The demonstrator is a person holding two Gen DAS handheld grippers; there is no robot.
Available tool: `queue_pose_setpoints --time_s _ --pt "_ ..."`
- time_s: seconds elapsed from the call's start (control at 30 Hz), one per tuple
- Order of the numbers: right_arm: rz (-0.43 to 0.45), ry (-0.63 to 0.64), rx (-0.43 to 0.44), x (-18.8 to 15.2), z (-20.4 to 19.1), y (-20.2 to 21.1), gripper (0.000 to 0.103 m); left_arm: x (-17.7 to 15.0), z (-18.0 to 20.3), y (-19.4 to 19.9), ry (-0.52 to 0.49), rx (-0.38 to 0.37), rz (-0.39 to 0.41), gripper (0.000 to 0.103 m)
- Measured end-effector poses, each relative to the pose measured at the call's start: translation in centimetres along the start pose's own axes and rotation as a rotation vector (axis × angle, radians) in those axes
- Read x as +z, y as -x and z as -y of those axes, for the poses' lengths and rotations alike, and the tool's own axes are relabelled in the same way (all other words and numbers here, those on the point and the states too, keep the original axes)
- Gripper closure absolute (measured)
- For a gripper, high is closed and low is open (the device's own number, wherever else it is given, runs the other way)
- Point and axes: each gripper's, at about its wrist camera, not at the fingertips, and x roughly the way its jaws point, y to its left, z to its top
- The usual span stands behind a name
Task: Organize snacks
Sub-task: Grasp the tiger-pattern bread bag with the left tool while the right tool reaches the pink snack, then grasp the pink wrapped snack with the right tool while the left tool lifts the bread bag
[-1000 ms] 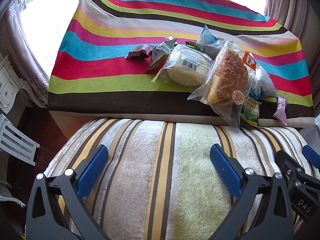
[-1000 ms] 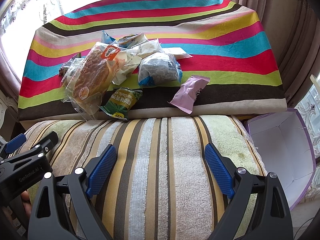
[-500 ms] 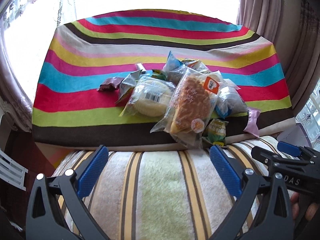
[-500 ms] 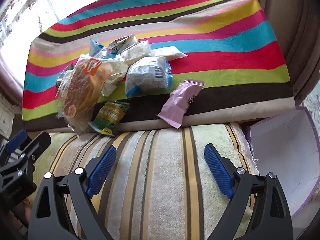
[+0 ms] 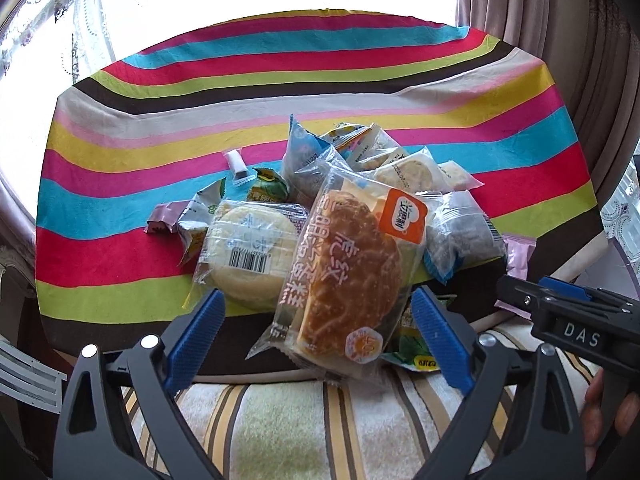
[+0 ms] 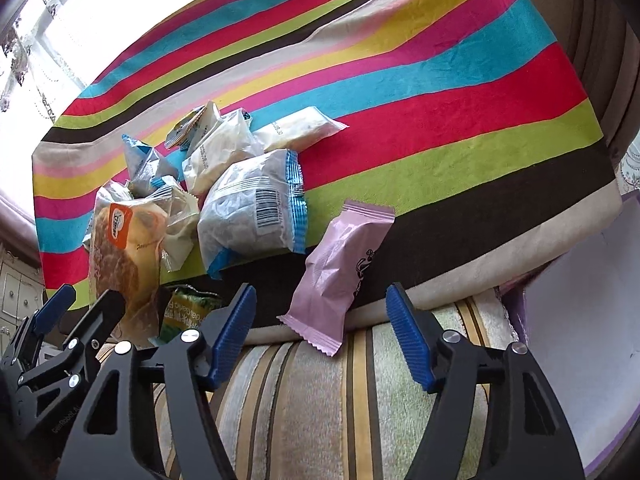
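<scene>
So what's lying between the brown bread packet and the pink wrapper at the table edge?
In the right wrist view, a green snack packet lies low beside the bread packet, and a clear blue-edged bag sits behind, left of the pink wrapper.

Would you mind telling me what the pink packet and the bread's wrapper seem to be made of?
Pink packet: looks like matte, opaque plastic film, with zigzag-cut sealed ends and soft creases. Bread wrapper: apparently clear glossy plastic film; the loaf shows through and glare streaks it.
</scene>
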Motion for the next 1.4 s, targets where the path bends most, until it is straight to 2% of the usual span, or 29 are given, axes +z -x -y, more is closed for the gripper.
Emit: queue_pose_setpoints --time_s 0.1,0.13,0.17,0.2,0.27,0.63,0.73,0.83,0.93,1.0,1.03,1.07,1.13,1.27,1.4 --pt "-0.004 0.006 0.016 0.5 -0.1 -0.7 0.050 0.2 0.5 -0.7 -0.020 0.012 -0.012 0.016" --pt "-0.012 0.004 0.025 0.4 -0.2 -0.9 0.057 0.2 0.7 -1.0 -0.026 0.012 -0.020 0.024" --pt "-0.023 -0.003 0.035 0.4 -0.1 -1.2 0.059 0.2 0.9 -1.2 -0.031 0.005 -0.025 0.039" --pt "-0.015 -0.012 0.038 0.6 0.2 -1.3 0.065 0.2 1.1 -1.4 -0.040 0.009 -0.030 0.044" --pt "-0.018 -0.024 0.067 0.5 0.5 -1.3 0.070 0.1 1.4 -1.3 -0.054 0.016 -0.025 0.053" --pt "0.033 -0.069 0.191 -0.2 2.1 1.2 0.077 -0.1 2.5 2.1 -0.038 0.029 0.069 0.057" --pt "0.045 -0.074 0.215 -0.4 3.0 2.1 0.100 -0.2 3.9 3.1 -0.054 0.012 0.092 0.057" --pt "0.037 -0.087 0.221 -0.6 3.7 2.3 0.100 -0.2 5.5 3.4 -0.083 -0.001 0.093 0.057" --pt "-0.011 -0.085 0.206 -1.0 4.0 1.7 0.099 -0.3 6.2 3.2 -0.082 -0.015 0.075 0.057" --pt "-0.003 -0.104 0.182 -1.0 4.3 1.8 0.084 -0.4 6.5 3.4 -0.087 -0.012 0.078 0.057" --pt "-0.008 -0.117 0.170 -0.9 4.4 1.7 0.074 -0.4 6.7 3.5 -0.088 -0.010 0.079 0.057" --pt "-0.020 -0.129 0.173 -0.8 4.4 1.5 0.055 -0.5 6.7 3.5 -0.087 -0.009 0.080 0.057" --pt "-0.027 -0.133 0.165 -0.6 4.1 1.4 0.034 -0.6 6.6 3.5 -0.078 -0.006 0.078 0.057" --pt "-0.029 -0.130 0.175 0.3 3.3 0.7 0.034 -0.7 5.5 3.5 -0.033 -0.019 0.078 0.057" --pt "-0.067 -0.066 0.138 1.1 1.3 -1.3 0.035 -1.0 4.7 3.5 -0.010 -0.034 0.080 0.057"
